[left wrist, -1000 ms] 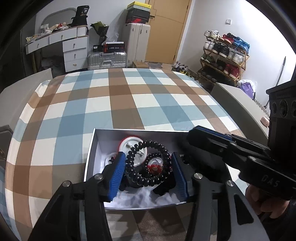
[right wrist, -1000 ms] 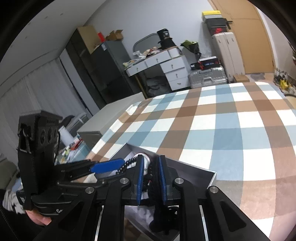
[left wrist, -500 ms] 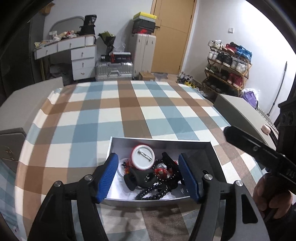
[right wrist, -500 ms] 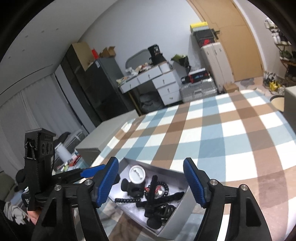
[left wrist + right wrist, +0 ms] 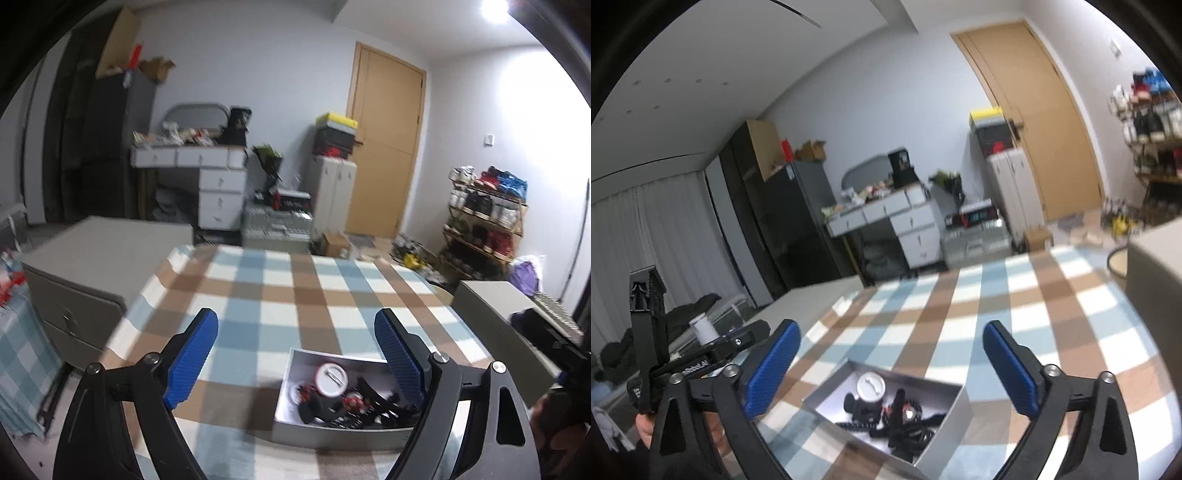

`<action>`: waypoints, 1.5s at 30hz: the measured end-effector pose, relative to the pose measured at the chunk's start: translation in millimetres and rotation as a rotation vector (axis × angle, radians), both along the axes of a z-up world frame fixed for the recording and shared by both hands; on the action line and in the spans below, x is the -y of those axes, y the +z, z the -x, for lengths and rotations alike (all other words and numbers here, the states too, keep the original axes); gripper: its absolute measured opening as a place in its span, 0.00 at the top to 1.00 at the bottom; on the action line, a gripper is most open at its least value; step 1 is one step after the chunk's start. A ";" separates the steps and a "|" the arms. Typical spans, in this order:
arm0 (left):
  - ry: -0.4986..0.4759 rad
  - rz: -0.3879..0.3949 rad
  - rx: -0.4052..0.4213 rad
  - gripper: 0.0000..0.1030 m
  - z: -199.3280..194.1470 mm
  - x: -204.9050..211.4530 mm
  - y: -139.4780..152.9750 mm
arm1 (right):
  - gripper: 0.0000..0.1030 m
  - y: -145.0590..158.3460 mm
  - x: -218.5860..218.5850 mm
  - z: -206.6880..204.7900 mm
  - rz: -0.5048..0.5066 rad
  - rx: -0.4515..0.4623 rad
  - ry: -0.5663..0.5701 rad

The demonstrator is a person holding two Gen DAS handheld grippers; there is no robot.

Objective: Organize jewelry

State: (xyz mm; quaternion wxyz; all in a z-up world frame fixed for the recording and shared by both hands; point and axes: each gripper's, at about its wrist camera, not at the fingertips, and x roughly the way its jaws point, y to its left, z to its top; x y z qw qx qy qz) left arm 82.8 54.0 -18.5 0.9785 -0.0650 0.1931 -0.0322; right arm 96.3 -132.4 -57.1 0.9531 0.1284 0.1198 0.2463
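Note:
A grey open box [image 5: 295, 430] [image 5: 955, 404] sits on the checked tablecloth near me. Inside lie a round white badge [image 5: 331, 374] [image 5: 870, 386], black bead strings [image 5: 369, 400] [image 5: 908, 430] and a small red piece [image 5: 353, 401]. My left gripper [image 5: 295, 341] is open and empty, raised above and behind the box. My right gripper [image 5: 890, 354] is open and empty, also raised above the box. The left gripper's body shows at the left of the right wrist view [image 5: 701, 363].
The checked table [image 5: 280, 295] stretches away ahead. Grey cabinets stand at its left [image 5: 96, 254] and right [image 5: 495, 302]. A white desk [image 5: 207, 173], suitcases [image 5: 332, 195], a door [image 5: 384, 147] and a shoe rack [image 5: 484, 221] line the far wall.
Both grippers have let go of the bead jewelry, opened wide and pulled up and back from the box. The jewelry now lies loose inside it.

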 end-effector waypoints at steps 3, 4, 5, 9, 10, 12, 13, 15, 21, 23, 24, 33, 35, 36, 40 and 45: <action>0.067 -0.041 0.062 0.04 5.9 2.2 3.4 | 0.00 9.1 -5.8 13.6 0.040 0.084 -0.017; 0.091 -0.052 0.083 0.01 8.1 2.3 4.0 | 0.00 11.1 -8.5 17.9 0.055 0.109 -0.024; 0.112 -0.059 0.109 0.01 10.9 2.2 4.8 | 0.00 12.7 -11.5 22.8 0.072 0.139 -0.036; 0.139 -0.054 0.146 0.01 13.2 -2.3 2.8 | 0.00 11.4 -15.8 34.2 0.101 0.204 -0.058; 0.146 -0.055 0.152 0.01 13.3 -2.8 1.9 | 0.00 10.2 -17.1 36.4 0.111 0.216 -0.065; 0.150 -0.062 0.174 0.01 14.9 -4.3 -1.1 | 0.00 6.1 -17.9 38.2 0.127 0.236 -0.080; 0.157 -0.072 0.198 0.01 15.5 -4.5 -4.4 | 0.00 3.9 -17.8 38.1 0.132 0.242 -0.088; 0.160 -0.102 0.222 0.01 13.0 -3.8 -12.9 | 0.00 -1.6 -17.0 37.4 0.135 0.250 -0.096; 0.163 -0.126 0.183 0.01 5.7 -2.1 -37.7 | 0.00 -22.4 -21.0 28.7 0.183 0.240 -0.113; 0.158 -0.124 0.171 0.01 5.0 -1.9 -42.9 | 0.00 -29.8 -23.0 25.3 0.206 0.230 -0.114; 0.160 -0.128 0.168 0.01 5.6 -0.8 -45.1 | 0.00 -33.5 -23.7 23.6 0.216 0.224 -0.116; 0.122 -0.131 0.138 0.01 5.1 9.3 -57.3 | 0.00 -52.1 -23.7 9.8 0.242 0.165 -0.127; 0.116 -0.136 0.123 0.01 4.3 11.9 -58.4 | 0.00 -52.9 -25.1 7.3 0.248 0.150 -0.118; 0.114 -0.137 0.116 0.01 3.2 12.1 -58.2 | 0.00 -53.4 -25.7 6.1 0.252 0.143 -0.113; 0.126 -0.137 0.075 0.01 -1.6 11.8 -58.7 | 0.00 -56.5 -34.4 -3.1 0.294 0.096 -0.099; 0.132 -0.140 0.077 0.01 2.8 13.2 -57.1 | 0.00 -59.4 -43.3 -1.7 0.339 0.101 -0.066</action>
